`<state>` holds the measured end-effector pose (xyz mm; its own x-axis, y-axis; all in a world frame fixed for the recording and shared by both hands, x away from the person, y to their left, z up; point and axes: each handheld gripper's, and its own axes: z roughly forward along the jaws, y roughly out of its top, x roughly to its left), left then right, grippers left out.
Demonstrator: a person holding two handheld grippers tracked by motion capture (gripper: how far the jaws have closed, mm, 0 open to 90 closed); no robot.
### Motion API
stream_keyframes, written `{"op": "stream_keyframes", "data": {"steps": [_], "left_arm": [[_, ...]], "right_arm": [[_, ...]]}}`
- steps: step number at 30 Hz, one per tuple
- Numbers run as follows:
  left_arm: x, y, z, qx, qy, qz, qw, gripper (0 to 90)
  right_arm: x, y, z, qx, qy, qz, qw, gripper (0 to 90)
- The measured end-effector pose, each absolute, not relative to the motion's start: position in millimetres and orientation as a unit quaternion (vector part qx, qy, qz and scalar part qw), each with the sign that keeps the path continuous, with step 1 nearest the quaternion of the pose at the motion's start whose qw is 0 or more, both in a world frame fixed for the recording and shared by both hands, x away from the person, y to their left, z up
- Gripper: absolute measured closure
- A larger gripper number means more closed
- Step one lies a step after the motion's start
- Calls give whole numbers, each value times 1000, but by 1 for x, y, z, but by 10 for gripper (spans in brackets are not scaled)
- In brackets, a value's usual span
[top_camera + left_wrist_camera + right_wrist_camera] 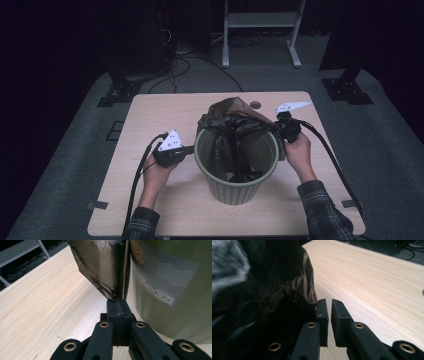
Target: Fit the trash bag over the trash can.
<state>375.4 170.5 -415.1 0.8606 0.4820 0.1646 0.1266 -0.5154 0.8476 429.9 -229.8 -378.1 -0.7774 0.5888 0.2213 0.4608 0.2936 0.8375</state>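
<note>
A pale green ribbed waste bin (235, 187) stands upright in the middle of the wooden table (150, 115). A black bin bag (235, 120) hangs into it and bunches above its far rim. My left gripper (192, 149) is at the bin's left side. In the left gripper view its jaws (120, 302) are shut on the bag's edge (100, 262), beside the bin's labelled wall (175, 315). My right gripper (280, 132) is at the bin's far right rim. Its jaws (329, 302) stand a narrow gap apart with nothing between them, and the bag (262, 290) lies just left of them.
A round cable hole (255, 105) sits near the table's far edge. Bare tabletop (374, 277) stretches beyond the right gripper. Behind the table stand a white desk frame (260, 20), black stand feet (347, 90) and loose cables (175, 65) on grey floor.
</note>
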Motion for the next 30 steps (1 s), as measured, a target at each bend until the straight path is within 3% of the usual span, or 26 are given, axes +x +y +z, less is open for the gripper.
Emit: {"op": "stream_keyframes", "data": {"steps": [3, 10, 21, 24, 26, 28, 30], "left_arm": [[374, 173, -411, 843, 179, 198, 467, 898], [371, 174, -407, 837, 177, 203, 477, 898], [368, 177, -402, 833, 174, 201, 484, 898], [369, 177, -403, 831, 174, 201, 489, 898], [369, 178, -402, 830, 174, 201, 490, 898], [369, 179, -403, 830, 174, 199, 490, 898], [369, 179, -403, 830, 175, 196, 492, 898]], "right_arm": [[427, -245, -365, 343, 782, 512, 93, 690], [412, -273, -320, 339, 744, 563, 122, 636], [404, -249, -281, 291, 732, 606, 109, 435], [411, -240, -279, 283, 733, 611, 99, 416], [416, -232, -279, 281, 739, 605, 92, 429], [419, -223, -281, 279, 750, 594, 86, 504], [419, -218, -284, 272, 759, 586, 79, 718]]}}
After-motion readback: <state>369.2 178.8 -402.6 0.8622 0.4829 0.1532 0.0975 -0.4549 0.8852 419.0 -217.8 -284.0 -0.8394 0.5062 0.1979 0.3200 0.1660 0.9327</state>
